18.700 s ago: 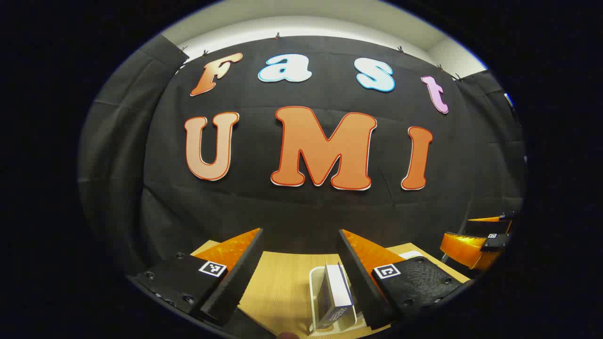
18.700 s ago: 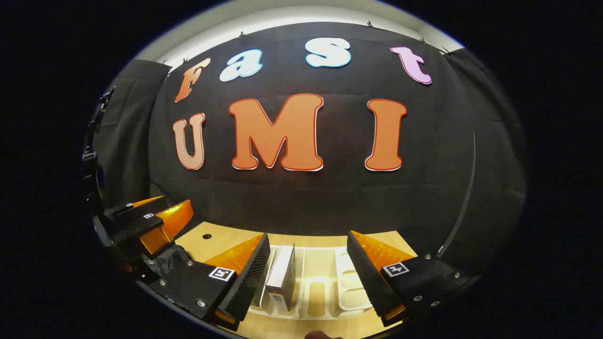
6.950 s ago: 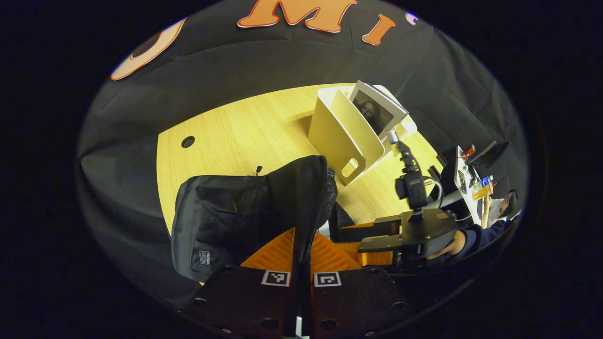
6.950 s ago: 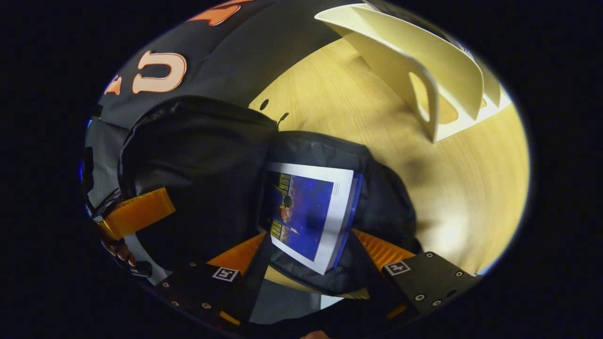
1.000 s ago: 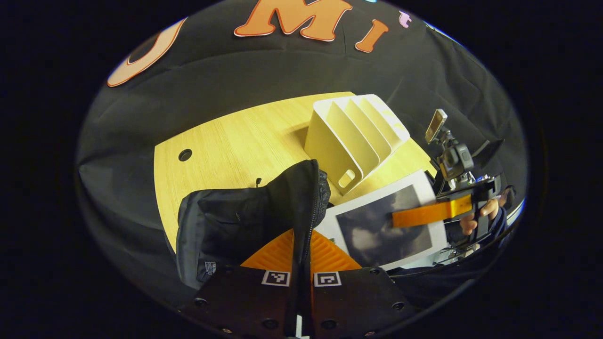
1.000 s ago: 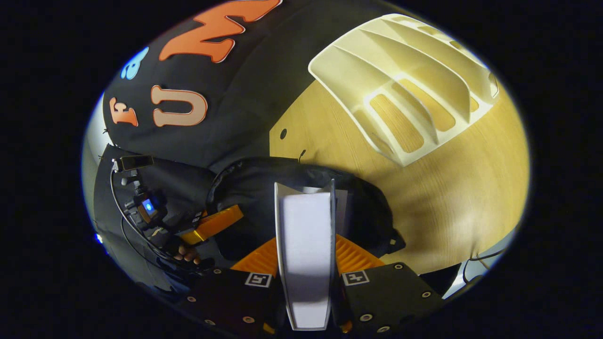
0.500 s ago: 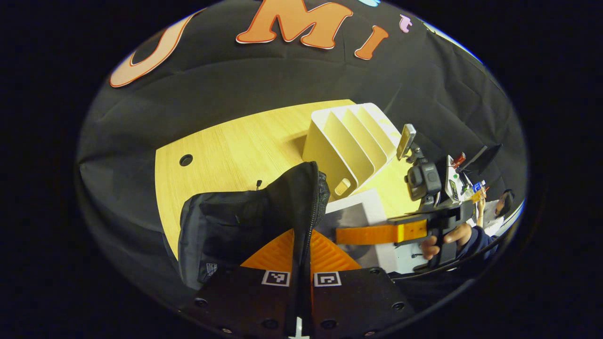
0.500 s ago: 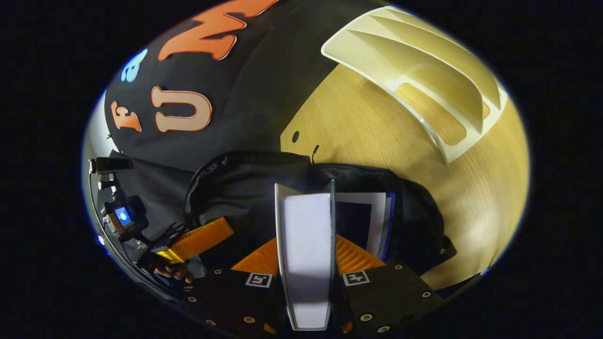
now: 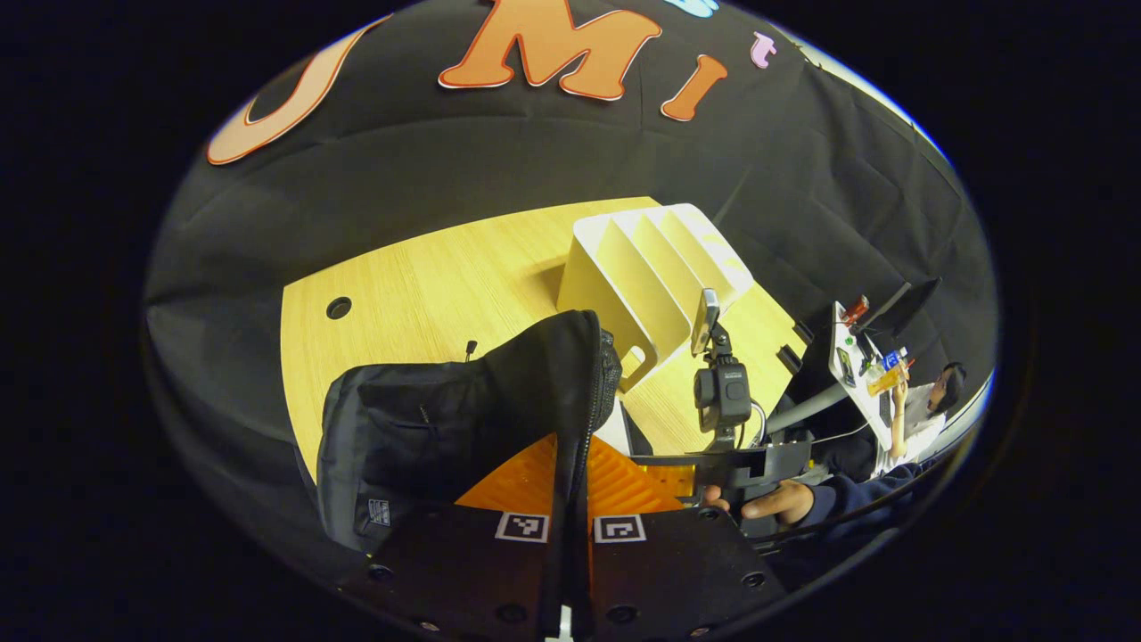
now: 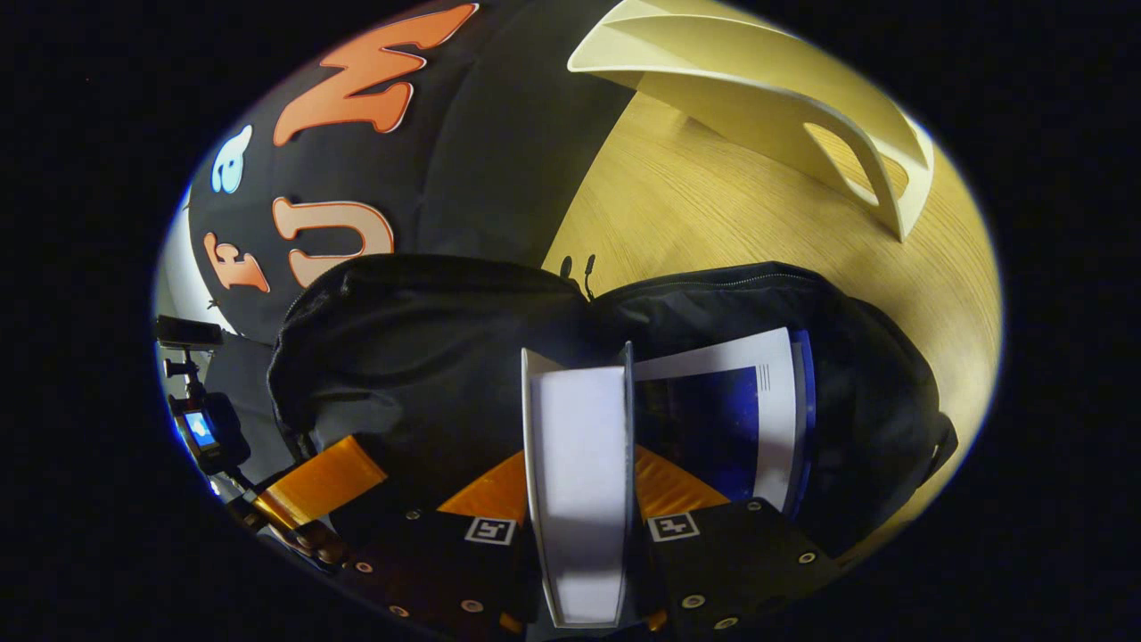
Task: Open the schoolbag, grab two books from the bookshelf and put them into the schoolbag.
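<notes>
Ahead of my left tool I see a light wooden table (image 9: pixel 419 276) with a round cable hole (image 9: pixel 338 308) far left. On it sits the black schoolbag (image 9: pixel 428 428), nearest me, and a cream bookshelf (image 9: pixel 642 259) beyond it to the right.
</notes>
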A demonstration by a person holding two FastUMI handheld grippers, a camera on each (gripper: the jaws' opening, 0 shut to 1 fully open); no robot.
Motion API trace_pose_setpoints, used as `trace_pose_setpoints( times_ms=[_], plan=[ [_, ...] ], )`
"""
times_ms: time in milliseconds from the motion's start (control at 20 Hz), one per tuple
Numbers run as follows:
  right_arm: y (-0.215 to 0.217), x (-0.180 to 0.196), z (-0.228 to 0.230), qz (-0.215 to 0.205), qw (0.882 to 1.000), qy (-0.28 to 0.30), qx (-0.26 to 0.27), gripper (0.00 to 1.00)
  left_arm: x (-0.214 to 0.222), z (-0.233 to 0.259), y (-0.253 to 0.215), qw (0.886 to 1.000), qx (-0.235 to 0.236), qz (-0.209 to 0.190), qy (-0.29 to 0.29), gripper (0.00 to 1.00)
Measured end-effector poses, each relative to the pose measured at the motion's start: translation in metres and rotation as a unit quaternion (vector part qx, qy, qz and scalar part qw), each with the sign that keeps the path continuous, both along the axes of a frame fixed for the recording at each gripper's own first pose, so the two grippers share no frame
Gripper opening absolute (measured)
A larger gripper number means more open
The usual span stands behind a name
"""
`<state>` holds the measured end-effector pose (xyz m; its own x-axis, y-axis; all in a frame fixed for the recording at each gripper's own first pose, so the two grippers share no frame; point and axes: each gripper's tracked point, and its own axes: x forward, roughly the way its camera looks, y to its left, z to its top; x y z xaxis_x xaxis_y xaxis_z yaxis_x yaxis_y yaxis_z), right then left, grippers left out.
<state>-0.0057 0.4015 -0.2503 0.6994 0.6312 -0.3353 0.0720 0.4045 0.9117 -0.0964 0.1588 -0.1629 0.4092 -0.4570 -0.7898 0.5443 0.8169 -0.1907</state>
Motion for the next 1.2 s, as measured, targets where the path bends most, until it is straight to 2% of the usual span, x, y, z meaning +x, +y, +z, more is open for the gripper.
trace_pose_setpoints(
  times_ms=[150,250,300,350,400,450,500,550,600,700,1000,1100,1200],
  plan=[
    [-0.005,0.01,-0.008,-0.014,1.0,0.005,-0.012,0.4,-0.001,0.001,0.001,1.0,-0.007,0.006,0.001,0.05],
    [-0.004,0.008,-0.008,0.0,0.999,0.011,-0.034,0.4,0.002,0.0,0.002,1.0,-0.01,0.012,0.001,0.05],
    [-0.004,0.007,-0.008,0.01,0.998,0.017,-0.056,0.43,0.001,-0.001,0.002,1.0,-0.013,0.014,0.002,0.05],
    [-0.005,0.005,-0.01,0.017,0.996,0.018,-0.081,0.3,0.002,-0.001,0.003,1.0,-0.013,0.018,0.001,0.05],
    [-0.011,0.0,-0.014,0.032,0.993,0.02,-0.111,0.34,0.003,-0.003,0.003,1.0,-0.013,0.021,0.0,0.05],
    [-0.013,-0.006,-0.016,0.048,0.99,0.018,-0.133,0.56,0.005,-0.004,0.004,1.0,-0.007,0.024,-0.003,0.05],
    [-0.02,-0.011,-0.017,0.061,0.985,0.017,-0.159,0.58,0.006,-0.006,0.005,1.0,-0.004,0.029,-0.006,0.05],
    [-0.028,-0.015,-0.021,0.071,0.979,0.019,-0.189,0.82,0.005,-0.009,0.005,0.999,0.001,0.032,-0.007,0.05],
    [-0.039,-0.019,-0.026,0.077,0.972,0.02,-0.222,0.97,0.005,-0.012,0.005,0.999,0.001,0.037,-0.007,0.05],
    [-0.067,-0.024,-0.029,0.085,0.957,0.018,-0.276,0.98,0.003,-0.016,0.004,0.999,0.004,0.047,-0.006,0.05],
    [-0.133,-0.04,0.009,0.08,0.944,-0.009,-0.319,0.98,-0.003,-0.024,-0.009,0.998,0.02,0.065,-0.012,0.06],
    [-0.151,-0.043,0.034,0.072,0.949,-0.021,-0.307,0.98,-0.007,-0.025,-0.022,0.998,0.007,0.067,-0.009,0.11],
    [-0.179,-0.041,0.054,0.056,0.944,-0.045,-0.322,0.98,-0.013,-0.032,-0.033,0.997,0.002,0.073,0.003,0.34]
  ],
)
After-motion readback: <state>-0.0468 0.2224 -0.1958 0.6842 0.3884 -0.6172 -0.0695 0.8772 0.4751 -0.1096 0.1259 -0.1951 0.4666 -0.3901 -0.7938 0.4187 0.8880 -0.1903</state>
